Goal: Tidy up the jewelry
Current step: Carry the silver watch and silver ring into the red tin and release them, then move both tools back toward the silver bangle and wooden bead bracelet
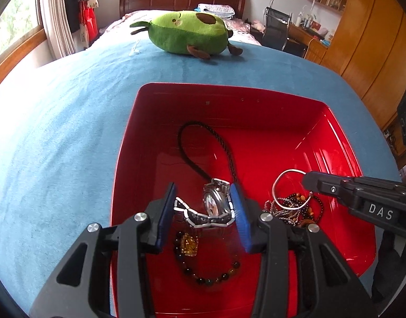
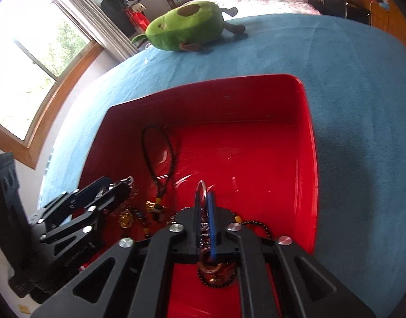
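red bin: glossy plastic tub on the blue bedspread; all the jewelry sits inside, none out on the cloth.
left tongs: left tongs part open, blue pads either side of the steel wristwatch; far pad touches the case, near pad at the bracelet end. looks gripped, watch appears off the floor of the bin, can't be sure.
right tongs: right tongs nearly closed on the silver bangle, with bead strands caught between the pads too; bangle loop stands up over the tangle.
other pieces: braided dark cord loop on the bin floor behind the watch; amber pendant on a bead bracelet under the left tongs; tangle of bead chains near the right wall.
watch handling: densest piece here, rigid case, linked bracelet flops. take it across the case, not the links. polished metal, could slip.
bangle handling: light, stiff, thin wire; pinch flat across the band.
risk: chains soft and snaggy, likely to ride up with the bangle.
background: avocado plush further up the bed, well clear.
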A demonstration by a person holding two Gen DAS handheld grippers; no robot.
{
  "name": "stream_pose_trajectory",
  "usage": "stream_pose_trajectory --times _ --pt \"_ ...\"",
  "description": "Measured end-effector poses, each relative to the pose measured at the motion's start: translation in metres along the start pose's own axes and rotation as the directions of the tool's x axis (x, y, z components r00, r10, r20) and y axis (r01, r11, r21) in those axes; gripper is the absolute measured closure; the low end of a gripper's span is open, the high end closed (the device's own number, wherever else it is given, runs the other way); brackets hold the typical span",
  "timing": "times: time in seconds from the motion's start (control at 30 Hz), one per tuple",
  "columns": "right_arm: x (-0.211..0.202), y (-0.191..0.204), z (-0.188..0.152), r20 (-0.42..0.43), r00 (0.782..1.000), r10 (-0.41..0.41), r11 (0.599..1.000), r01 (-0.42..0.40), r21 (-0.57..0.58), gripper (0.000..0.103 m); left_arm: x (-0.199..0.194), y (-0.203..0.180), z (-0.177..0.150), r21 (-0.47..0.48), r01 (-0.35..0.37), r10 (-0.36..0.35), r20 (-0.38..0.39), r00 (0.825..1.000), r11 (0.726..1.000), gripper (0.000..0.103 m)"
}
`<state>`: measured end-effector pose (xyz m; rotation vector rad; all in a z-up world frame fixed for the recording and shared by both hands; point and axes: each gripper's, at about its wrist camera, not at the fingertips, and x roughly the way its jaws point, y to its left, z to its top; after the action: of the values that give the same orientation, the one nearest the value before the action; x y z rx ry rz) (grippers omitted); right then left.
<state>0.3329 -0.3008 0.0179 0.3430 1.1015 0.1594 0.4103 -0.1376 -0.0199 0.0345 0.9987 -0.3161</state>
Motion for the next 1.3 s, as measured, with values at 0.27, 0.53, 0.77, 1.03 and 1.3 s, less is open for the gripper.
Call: stream_pose_trajectory --times 0.27,0.53,0.77,1.03,1.3 --pt "-0.009 0.001 -0.004 0.027 0.999 -0.023 0.999 0.024 -0.021 0.088 -0.016 0.0 0.0 0.002 -0.01 0.01 0.051 0.999 1.0 0.059" --pt "-0.028 0.001 -0.018 0.063 0.997 -0.052 0.998 0.054 -0.031 0.073 -0.033 0.0 -0.007 -0.005 -0.026 0.026 0.067 0.997 1.0 0.059" --pt "-0.059 -0.005 -0.046 0.096 0.994 -0.043 0.998 0.046 -0.032 0.069 -0.062 -0.002 -0.023 0.004 -0.029 0.028 0.094 0.995 1.0 0.05" --pt "-0.11 -0.002 -0.103 0.139 0.988 -0.071 0.995 0.081 -0.065 0.012 -0.114 -0.012 -0.071 0.044 -0.035 0.027 0.172 0.985 0.998 0.016" --pt "-0.16 -0.002 -0.175 0.168 0.984 0.054 0.993 -0.035 -0.11 0.009 -0.172 -0.024 -0.131 0.072 -0.032 0.013 0.247 0.969 0.997 0.011"
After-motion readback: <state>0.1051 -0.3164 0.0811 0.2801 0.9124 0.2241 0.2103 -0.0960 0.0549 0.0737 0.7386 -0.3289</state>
